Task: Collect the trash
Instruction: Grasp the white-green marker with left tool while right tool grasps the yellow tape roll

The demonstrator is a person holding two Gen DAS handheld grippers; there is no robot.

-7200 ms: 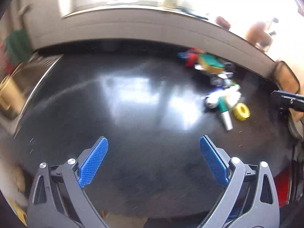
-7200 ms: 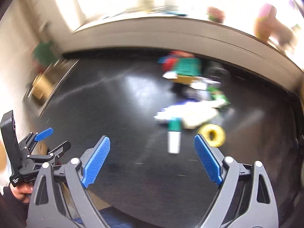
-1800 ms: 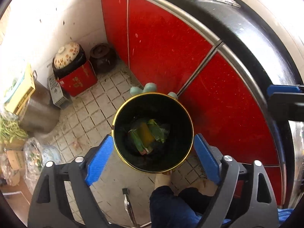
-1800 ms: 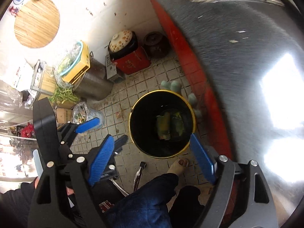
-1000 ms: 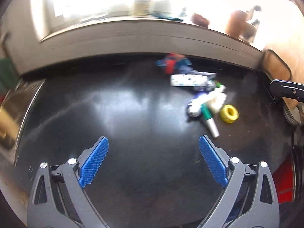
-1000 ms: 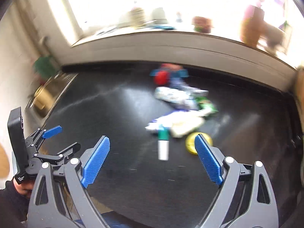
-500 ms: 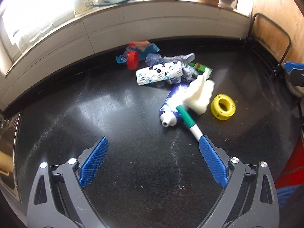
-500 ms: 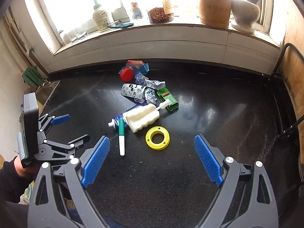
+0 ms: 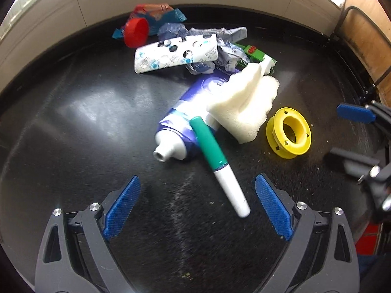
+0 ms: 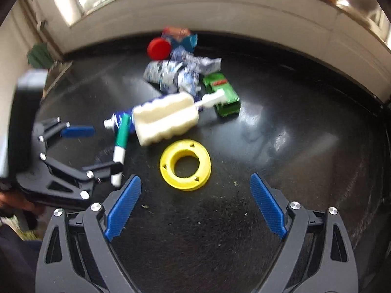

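Left wrist view, toothpaste tube (image 9: 180, 131) (uncapped), green carton (image 9: 254, 55)

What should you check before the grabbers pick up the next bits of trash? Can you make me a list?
1. Left hand-held gripper open and empty: ok.
2. Right hand-held gripper open and empty: ok.
3. Marker lies between the left fingers: ok.
4. Yellow ring lies ahead of the right fingers, clear of other trash: ok.
5. Marker free of the toothpaste tube: not ok, its green end rests on it.
6. Bin nearby: cannot tell.
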